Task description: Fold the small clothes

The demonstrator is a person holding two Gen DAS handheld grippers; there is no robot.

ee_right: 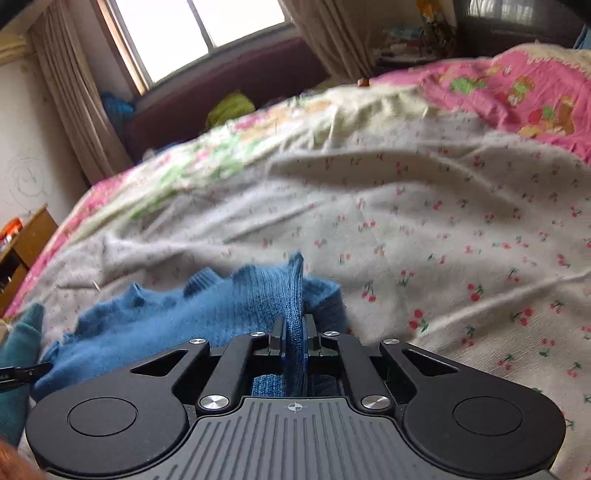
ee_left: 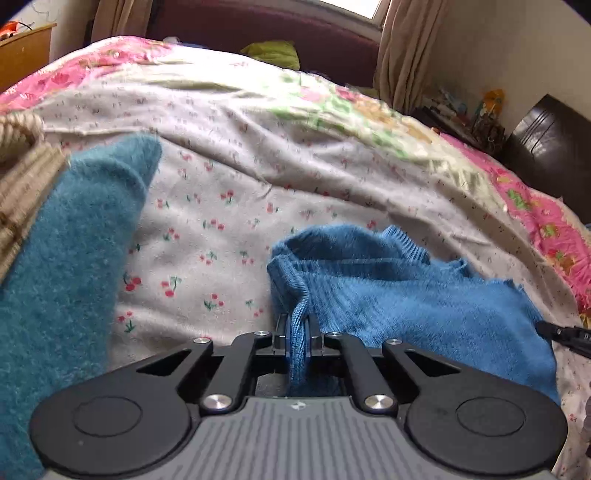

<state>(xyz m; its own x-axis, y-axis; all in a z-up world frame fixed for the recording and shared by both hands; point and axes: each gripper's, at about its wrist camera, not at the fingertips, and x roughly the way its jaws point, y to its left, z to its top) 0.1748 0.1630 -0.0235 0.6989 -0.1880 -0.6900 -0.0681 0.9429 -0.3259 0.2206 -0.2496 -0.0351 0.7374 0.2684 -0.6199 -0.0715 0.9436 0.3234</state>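
Observation:
A small blue knit garment lies bunched on the cherry-print bedsheet. My left gripper is shut on its ribbed left edge. My right gripper is shut on the opposite ribbed edge of the same blue garment, which stretches away to the left. The tip of the right gripper shows at the right edge of the left wrist view, and the left gripper's tip shows at the left edge of the right wrist view.
A teal fuzzy garment and a beige knit piece lie to the left on the bed. A pink floral quilt covers the far side. A dark red sofa, curtains and a wooden cabinet stand beyond the bed.

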